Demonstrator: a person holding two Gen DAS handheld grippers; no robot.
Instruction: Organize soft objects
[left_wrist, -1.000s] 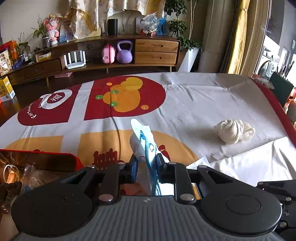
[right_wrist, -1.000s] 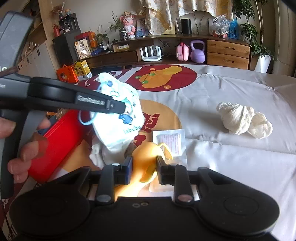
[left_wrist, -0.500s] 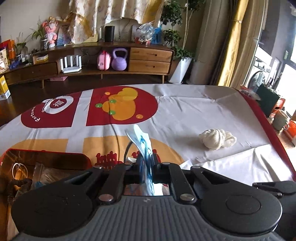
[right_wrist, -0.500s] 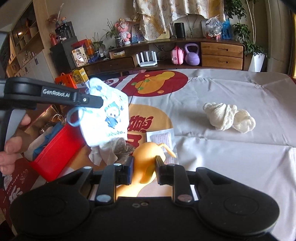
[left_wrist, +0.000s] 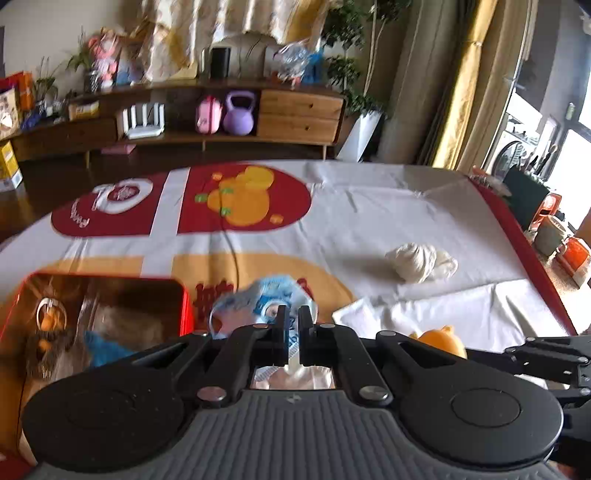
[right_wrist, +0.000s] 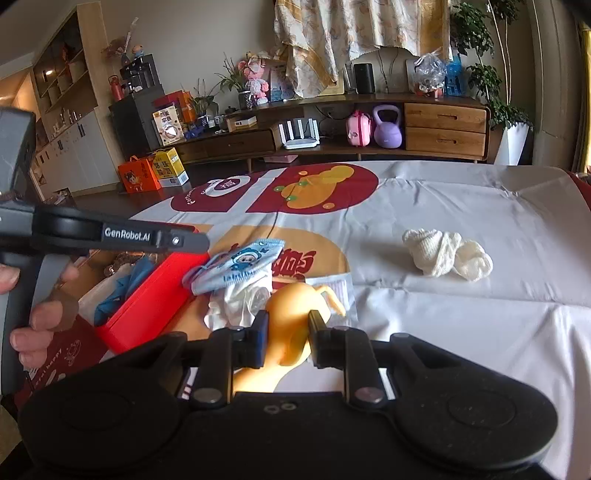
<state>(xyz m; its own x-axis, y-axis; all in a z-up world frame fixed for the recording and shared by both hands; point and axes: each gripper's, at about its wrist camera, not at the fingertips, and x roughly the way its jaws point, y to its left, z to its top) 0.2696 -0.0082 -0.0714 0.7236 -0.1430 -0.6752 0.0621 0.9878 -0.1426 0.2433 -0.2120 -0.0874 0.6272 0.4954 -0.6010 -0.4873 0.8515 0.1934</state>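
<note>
A living room with a long wooden sideboard (right_wrist: 369, 122) stands behind a table covered by a white, red and yellow cloth (left_wrist: 369, 221). The left gripper (left_wrist: 293, 325) is pressed together on the edge of a small blue-and-white child's face mask (right_wrist: 240, 266); its jaws have just been closing on it, and the mask hangs from the tips, above the cloth. Just to the left of this gripper is an open red box (right_wrist: 147, 306) with soft things inside. The right gripper (right_wrist: 286, 332) pinches a yellow rubber toy (right_wrist: 293, 314) between its fingers. Ahead of it and slightly left lies a crumpled white cloth piece (right_wrist: 236, 302), under the mask. Further ahead to the right, well apart, rests a cream knitted bundle (right_wrist: 447, 258).
</note>
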